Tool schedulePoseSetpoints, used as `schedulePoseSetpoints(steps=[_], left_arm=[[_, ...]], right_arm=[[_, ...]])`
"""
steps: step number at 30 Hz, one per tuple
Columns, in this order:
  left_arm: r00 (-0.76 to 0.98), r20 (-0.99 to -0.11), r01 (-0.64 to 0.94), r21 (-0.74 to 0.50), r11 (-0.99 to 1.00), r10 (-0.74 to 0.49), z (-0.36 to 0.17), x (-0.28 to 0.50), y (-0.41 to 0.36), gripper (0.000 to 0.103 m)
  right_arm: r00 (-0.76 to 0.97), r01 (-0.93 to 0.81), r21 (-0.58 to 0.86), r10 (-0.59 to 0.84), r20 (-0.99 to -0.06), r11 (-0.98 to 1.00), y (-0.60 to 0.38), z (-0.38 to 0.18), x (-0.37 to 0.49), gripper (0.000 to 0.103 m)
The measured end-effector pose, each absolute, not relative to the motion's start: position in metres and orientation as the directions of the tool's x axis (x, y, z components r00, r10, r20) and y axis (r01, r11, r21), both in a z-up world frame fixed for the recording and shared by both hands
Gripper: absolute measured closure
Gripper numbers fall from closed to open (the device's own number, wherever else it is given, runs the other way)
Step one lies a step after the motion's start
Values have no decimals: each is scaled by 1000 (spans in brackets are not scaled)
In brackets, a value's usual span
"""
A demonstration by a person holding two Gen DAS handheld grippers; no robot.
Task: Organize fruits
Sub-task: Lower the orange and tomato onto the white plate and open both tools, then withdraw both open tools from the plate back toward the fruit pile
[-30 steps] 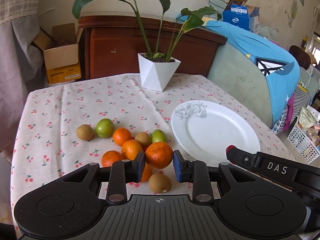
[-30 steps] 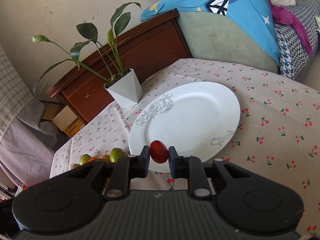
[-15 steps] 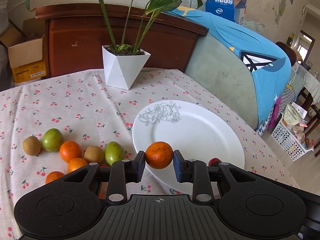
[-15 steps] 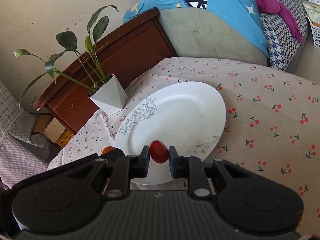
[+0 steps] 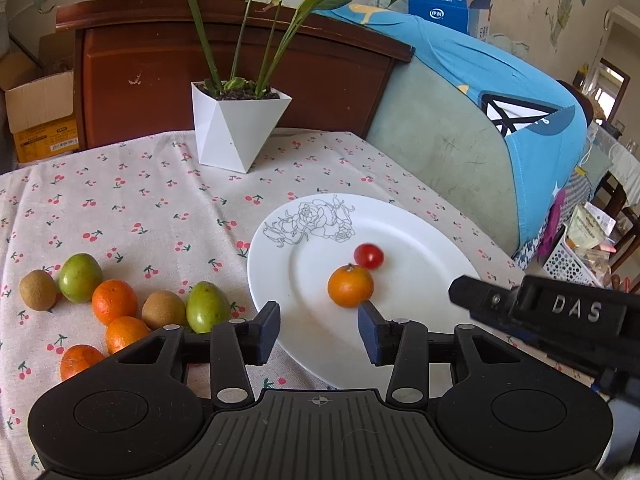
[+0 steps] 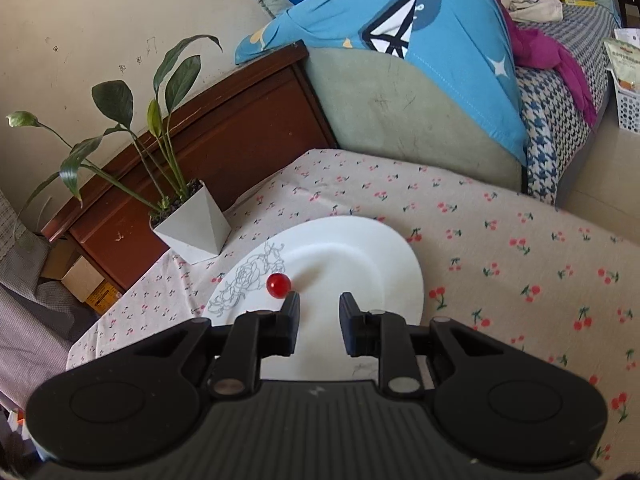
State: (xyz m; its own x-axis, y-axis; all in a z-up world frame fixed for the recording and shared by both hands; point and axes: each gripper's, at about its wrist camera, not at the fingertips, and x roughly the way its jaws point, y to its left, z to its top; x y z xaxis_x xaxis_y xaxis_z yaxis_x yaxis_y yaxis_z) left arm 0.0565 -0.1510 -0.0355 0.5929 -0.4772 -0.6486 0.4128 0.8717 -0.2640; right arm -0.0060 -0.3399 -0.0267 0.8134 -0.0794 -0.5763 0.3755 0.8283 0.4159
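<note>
**Two fruits down on the plate, more waiting on the cloth**

The left gripper has just been opening; its jaws stand apart and empty, and the mandarin sits free on the white plate just ahead. The right gripper has also just parted slightly, empty, with the cherry tomato loose beside its left finger. Both fruits are round and likely to roll. The tomato looks soft-skinned, best pinched lightly across its middle; the mandarin seems firmer.
</note>
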Motion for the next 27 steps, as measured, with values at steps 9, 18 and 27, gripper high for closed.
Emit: schedulePoseSetpoints(steps=[9, 18, 27], left_arm=[[605, -660, 400, -231, 887, -445, -38, 54, -151, 55], [602, -690, 373, -201, 906, -401, -48, 55, -150, 52], [621, -696, 331, -184, 926, -360, -48, 50, -142, 48]], right_arm=[[749, 501, 345, -197, -633, 794, -383, -46, 22, 76], [741, 478, 357, -149, -655, 803, -380, -60, 30, 68], [738, 426, 301, -135, -661, 853, -361, -59, 31, 68]])
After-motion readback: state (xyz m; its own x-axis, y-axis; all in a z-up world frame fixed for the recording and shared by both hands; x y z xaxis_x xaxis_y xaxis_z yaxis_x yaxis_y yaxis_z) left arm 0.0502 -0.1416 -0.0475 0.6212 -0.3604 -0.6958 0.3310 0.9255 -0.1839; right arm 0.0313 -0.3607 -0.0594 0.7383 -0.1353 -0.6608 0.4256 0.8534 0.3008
